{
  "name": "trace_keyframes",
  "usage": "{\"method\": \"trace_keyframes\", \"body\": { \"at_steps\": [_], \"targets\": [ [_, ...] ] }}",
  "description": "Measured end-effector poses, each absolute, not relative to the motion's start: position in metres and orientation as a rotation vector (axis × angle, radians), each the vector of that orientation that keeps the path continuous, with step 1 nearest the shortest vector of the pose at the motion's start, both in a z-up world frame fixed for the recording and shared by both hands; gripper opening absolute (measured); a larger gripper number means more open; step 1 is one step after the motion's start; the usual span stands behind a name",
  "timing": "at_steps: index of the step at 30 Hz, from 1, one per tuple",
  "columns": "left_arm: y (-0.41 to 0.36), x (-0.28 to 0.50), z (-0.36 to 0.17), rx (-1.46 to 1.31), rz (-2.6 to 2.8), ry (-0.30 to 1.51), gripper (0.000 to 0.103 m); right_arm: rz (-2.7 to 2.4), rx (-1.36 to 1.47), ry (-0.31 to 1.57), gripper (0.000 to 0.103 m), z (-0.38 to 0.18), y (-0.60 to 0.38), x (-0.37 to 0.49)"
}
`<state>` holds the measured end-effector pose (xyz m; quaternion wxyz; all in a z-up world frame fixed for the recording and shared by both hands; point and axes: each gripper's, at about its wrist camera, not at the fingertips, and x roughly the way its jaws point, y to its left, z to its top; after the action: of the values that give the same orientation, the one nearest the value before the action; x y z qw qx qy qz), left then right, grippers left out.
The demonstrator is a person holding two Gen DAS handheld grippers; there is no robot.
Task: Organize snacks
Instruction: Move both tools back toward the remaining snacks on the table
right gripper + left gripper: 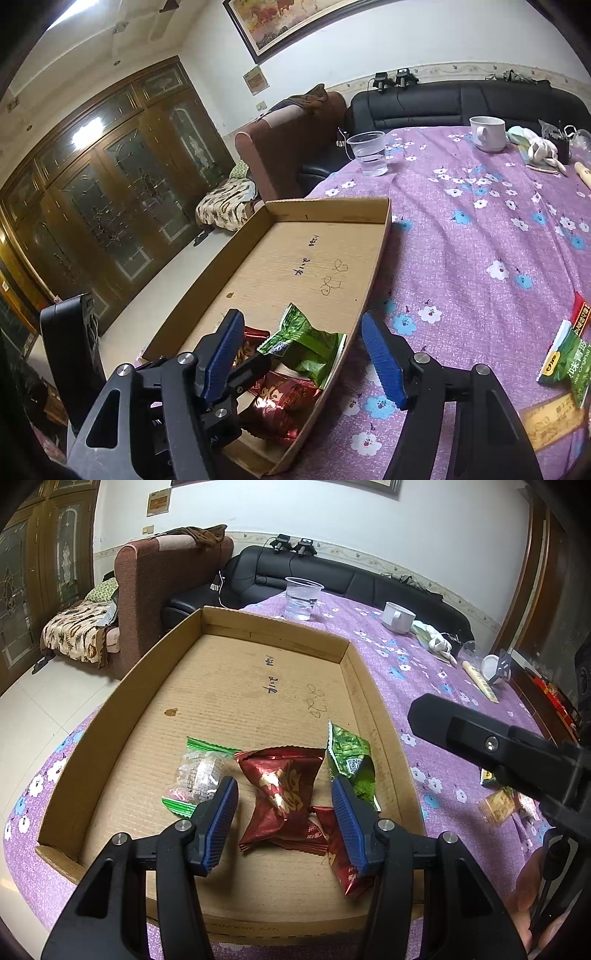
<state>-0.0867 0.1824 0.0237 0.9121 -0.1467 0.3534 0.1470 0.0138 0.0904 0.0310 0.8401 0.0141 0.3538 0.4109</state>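
In the shallow brown cardboard tray [122, 705] at the purple flowered tablecloth's [424, 657] left edge, red foil [280, 786], green foil [351, 760] and clear snack packets [195, 775] lie near its front wall, beneath the empty, wide-open left gripper [284, 808], while the right gripper [301, 354], likewise agape and empty, straddles the tray's right wall.

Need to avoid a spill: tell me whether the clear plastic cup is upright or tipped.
Upright. The clear plastic cup stands on its base on the purple tablecloth, mouth up, with water low inside.
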Motion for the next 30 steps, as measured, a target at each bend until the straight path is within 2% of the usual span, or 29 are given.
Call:
{"method": "trace_keyframes", "body": {
  "at_steps": [11,14,16,20,26,30],
  "targets": [
    [0.183,-0.091,0.027,-0.304,0.318,0.702,0.052,0.786,0.078,0.777,0.068,0.048,0.067,0.022],
    [0.185,-0.094,0.028,-0.314,0.312,0.686,0.052,0.76,0.094,0.753,0.068,0.065,0.033,0.025],
    [0.185,-0.095,0.028,-0.313,0.309,0.687,0.059,0.717,0.093,0.732,0.068,0.075,0.004,0.029],
    [0.182,-0.097,0.031,-0.297,0.303,0.683,0.059,0.64,0.122,0.715,0.068,0.082,-0.053,0.042],
    [0.179,-0.101,0.039,-0.328,0.296,0.666,0.059,0.509,0.232,0.731,0.07,0.064,-0.144,0.067],
    [0.146,-0.102,0.068,-0.245,0.269,0.617,0.059,0.466,0.326,0.793,0.068,0.044,-0.178,0.085]
  ]
}}
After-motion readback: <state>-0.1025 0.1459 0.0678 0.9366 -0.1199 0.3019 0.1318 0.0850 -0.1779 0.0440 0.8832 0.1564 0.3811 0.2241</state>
